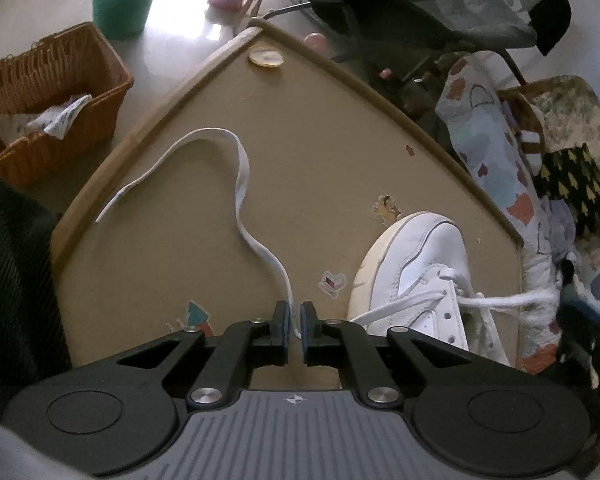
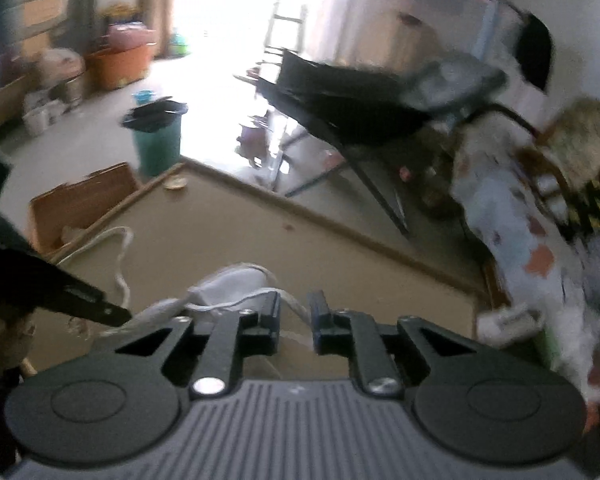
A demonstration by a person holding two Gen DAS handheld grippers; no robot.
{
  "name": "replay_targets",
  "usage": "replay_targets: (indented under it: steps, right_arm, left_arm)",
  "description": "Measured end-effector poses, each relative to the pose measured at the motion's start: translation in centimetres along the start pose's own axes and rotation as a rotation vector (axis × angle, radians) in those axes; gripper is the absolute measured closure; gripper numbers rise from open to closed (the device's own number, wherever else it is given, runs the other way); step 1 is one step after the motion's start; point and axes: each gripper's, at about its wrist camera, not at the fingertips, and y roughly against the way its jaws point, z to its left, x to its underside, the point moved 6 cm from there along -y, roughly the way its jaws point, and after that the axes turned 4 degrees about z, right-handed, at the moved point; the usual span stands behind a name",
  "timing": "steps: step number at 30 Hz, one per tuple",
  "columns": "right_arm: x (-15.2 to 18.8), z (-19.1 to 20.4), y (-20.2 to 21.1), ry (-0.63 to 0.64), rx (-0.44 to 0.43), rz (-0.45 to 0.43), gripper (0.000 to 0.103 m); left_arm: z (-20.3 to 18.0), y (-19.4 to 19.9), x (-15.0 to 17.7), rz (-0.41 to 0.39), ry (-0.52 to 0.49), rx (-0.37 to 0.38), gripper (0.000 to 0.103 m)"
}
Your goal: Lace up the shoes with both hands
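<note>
the white shoe [image 1: 416,280] lies on the tan table [image 1: 320,152], toe toward the far corner. the left gripper [image 1: 295,320], just left of the shoe, pinches the flat lace [image 1: 242,184] loosely; it could slide out. the right gripper [image 2: 294,312], by the shoe, stands slightly spread around a lace strand [image 2: 296,304]; a pull may miss it.

Wicker basket [image 1: 48,92] w/ crumpled cloth [image 1: 66,116] is seen left of tan table [image 1: 320,152]; green bin [image 1: 122,4] behind; patterned fabric [image 1: 496,152] at right.
</note>
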Motion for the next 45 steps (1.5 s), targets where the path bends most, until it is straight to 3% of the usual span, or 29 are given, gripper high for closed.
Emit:
replay_targets:
  steps: [4, 9, 12, 17, 21, 24, 32, 39, 45]
  right_arm:
    - [1.9, -2.1, 0.6, -0.210, -0.059, 0.073, 0.074]
    - [4.5, -2.6, 1.9, -0.414, -0.176, 0.130, 0.067]
    - [4.5, -1.7, 2.1, -0.416, -0.219, 0.118, 0.065]
    - [4.9, 0.1, 0.2, -0.395, -0.267, 0.177, 0.064]
    - [5.2, 1.1, -1.7, -0.362, -0.187, 0.248, 0.064]
    - [5.5, 1.6, -2.7, -0.368, -0.177, 0.271, 0.064]
    - [6.1, 3.3, -3.7, -0.262, -0.146, 0.279, 0.064]
    - [6.4, 3.1, -3.8, -0.283, -0.167, 0.275, 0.063]
    - [6.6, 2.9, -4.5, -0.297, -0.169, 0.271, 0.057]
  left_arm:
    - [0.7, 0.3, -0.1, -0.005, 0.041, 0.010, 0.089]
    - [1.7, 1.3, -0.3, -0.040, 0.148, 0.033, 0.067]
    - [1.7, 2.1, -0.6, -0.064, 0.213, 0.062, 0.065]
    - [0.8, 2.3, -0.4, -0.042, 0.273, 0.112, 0.062]
    - [-0.5, 1.8, 0.0, -0.003, 0.285, 0.131, 0.062]
    - [-1.1, 1.3, -0.2, 0.022, 0.307, 0.158, 0.062]
    - [-3.4, -0.3, 0.1, 0.068, 0.476, 0.270, 0.062]
    - [-4.4, -1.5, 1.1, 0.089, 0.552, 0.234, 0.062]
    - [-3.4, -1.4, 2.0, 0.102, 0.708, 0.243, 0.060]
